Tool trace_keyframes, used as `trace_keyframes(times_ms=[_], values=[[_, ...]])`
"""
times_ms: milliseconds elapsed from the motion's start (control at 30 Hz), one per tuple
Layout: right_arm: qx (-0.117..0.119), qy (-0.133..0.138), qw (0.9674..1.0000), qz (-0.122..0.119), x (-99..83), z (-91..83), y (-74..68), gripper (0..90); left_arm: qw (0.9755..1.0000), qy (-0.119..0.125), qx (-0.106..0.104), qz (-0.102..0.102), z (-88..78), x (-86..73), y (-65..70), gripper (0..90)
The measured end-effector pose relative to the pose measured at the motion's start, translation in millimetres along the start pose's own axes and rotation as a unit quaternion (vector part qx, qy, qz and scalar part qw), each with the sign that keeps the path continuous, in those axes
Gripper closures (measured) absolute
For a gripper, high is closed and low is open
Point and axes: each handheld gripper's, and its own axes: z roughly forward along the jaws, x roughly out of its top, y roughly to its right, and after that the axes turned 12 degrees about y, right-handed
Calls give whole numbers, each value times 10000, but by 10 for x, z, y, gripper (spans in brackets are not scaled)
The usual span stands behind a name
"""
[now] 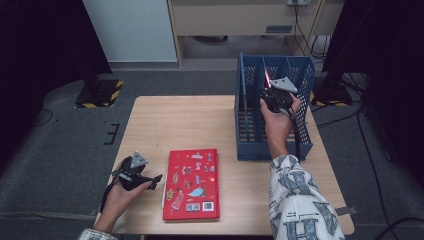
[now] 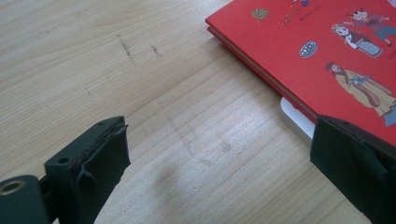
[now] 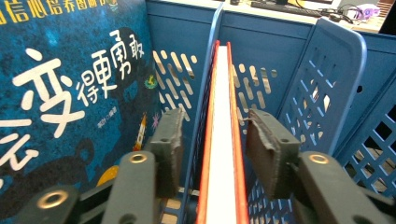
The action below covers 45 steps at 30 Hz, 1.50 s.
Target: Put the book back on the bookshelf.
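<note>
Right claw point(image 3: 217, 140) part-open astride upright red book point(image 3: 223, 130); left claw point(image 2: 219, 163) wide open, empty

The high view looks forward and down on the whole table point(image 1: 220, 120). The left gripper view skims low across the wood, close to the red book point(image 2: 327, 51), which the high view shares. The right gripper view peers closely into the blue rack point(image 3: 322, 70), also seen from above
</note>
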Motion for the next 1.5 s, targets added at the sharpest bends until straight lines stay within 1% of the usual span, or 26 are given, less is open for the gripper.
trace_keyframes(times_ms=[133,200,267,367,400,467,600,667,867,933,1067,1233,1333,1433,1500], values=[[49,-2,10000,80,7,-20,9,465,10000,-3,1,4,-1,1,0,37],[45,0,10000,71,10,-31,15,440,10000,-5,3,2,0,1,0,38],[84,-17,9999,132,10,-46,21,407,10000,-21,1,18,-1,2,-1,37],[134,-32,9998,132,13,-71,29,355,10000,-12,0,23,1,2,3,37],[131,-35,9998,115,16,-84,33,344,10000,-13,0,24,2,2,4,37],[156,13,9997,160,26,-116,37,319,10000,-16,0,25,2,3,5,37],[288,-2,9994,177,41,-194,46,253,10000,-16,1,28,2,3,8,38],[310,14,9993,202,34,-248,54,231,10000,-17,5,26,1,4,9,37],[424,13,9986,311,-4,-422,104,193,10000,-21,7,34,0,5,13,37],[517,0,9976,452,-32,-477,128,185,10000,-14,12,27,-1,7,13,36],[639,-27,9966,529,-83,-582,155,174,10000,-20,15,18,0,5,11,34],[858,-79,9940,667,-144,-703,163,156,10000,-12,-7,25,3,6,13,32],[918,-114,9935,659,-183,-775,156,156,10000,-5,-13,24,5,7,14,31],[1051,-174,9920,674,-218,-830,149,142,10000,7,-19,18,5,7,13,30],[1090,-170,9914,700,-237,-867,139,138,10000,22,-27,20,1,7,13,30]])
